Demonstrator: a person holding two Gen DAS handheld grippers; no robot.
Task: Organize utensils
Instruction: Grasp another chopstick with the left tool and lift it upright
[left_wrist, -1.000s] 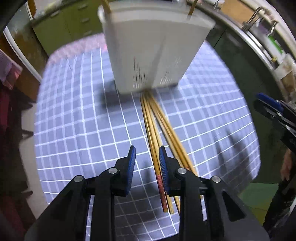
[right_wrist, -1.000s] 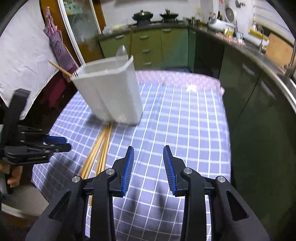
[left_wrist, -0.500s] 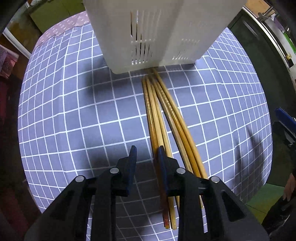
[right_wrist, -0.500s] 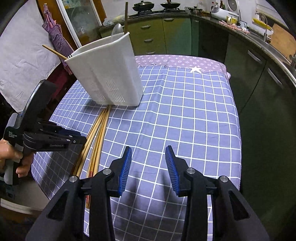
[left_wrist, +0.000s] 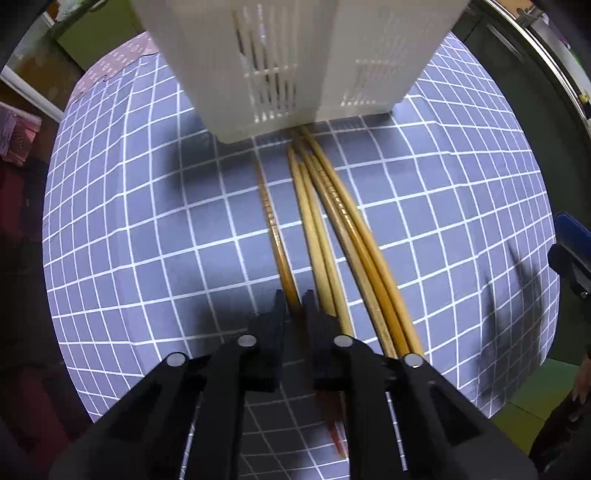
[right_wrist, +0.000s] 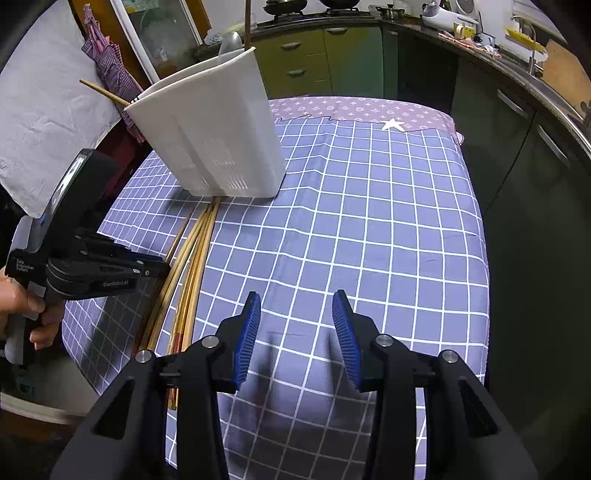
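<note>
While the white utensil holder (right_wrist: 218, 144) stands upright at the far side of the checked tabletop (right_wrist: 369, 229), the scene is read as follows.

Step in hand: one chopstick is being picked from the loose set; this is judged from the grip, with sorting into the holder not yet done.

Left claw (left_wrist: 293, 306): it is pointed straight down and its jaws are pressed together on the single darker chopstick (left_wrist: 273, 229), which lies a little apart from the others on their left side.

Right claw (right_wrist: 295, 332): its jaws are spread and opening, nothing is seen between them, and it hovers over bare cloth to the right of the chopsticks.

Task's things: the remaining chopsticks (left_wrist: 332, 229) lie flat in a fan on the tabletop, their far ends gathered at the foot of the holder and their near ends passing under the left claw.

Holder contents: a chopstick (right_wrist: 103, 90) is seen leaning out of the rim; more cannot be told.

Next move: a lift of the pinched chopstick is judged to be called for, clear of its neighbours, then a tilt toward upright so that it can be lowered into a compartment.

Care needed: the grip sits near one end, so swinging is thought likely.
</note>
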